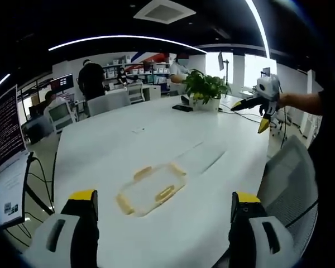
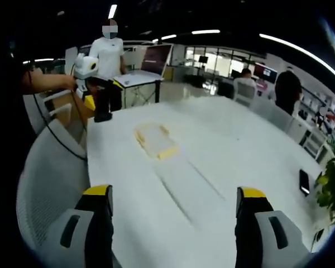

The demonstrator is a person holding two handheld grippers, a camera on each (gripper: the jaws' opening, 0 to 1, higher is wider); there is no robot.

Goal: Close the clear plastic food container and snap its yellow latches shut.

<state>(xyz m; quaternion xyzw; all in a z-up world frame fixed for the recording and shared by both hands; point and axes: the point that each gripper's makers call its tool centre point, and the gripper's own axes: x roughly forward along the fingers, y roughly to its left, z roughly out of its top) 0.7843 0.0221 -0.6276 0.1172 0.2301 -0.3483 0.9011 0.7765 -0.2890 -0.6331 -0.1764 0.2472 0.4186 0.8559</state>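
Container (image 1: 152, 190) lies flat on the white table (image 1: 156, 139), near its edge, long axis running diagonally from lower left to upper right in the left gripper view; clear body, yellow latches (image 1: 165, 193) along its sides. Large office room: potted plant (image 1: 205, 88), chairs, monitors, people standing behind. Left gripper (image 1: 164, 223) and right gripper (image 2: 173, 223) both have jaws spread wide, holding nothing, well apart from the container.

Clear container (image 1: 152, 190) with yellow latches (image 1: 165, 193) on white table (image 1: 212, 167)
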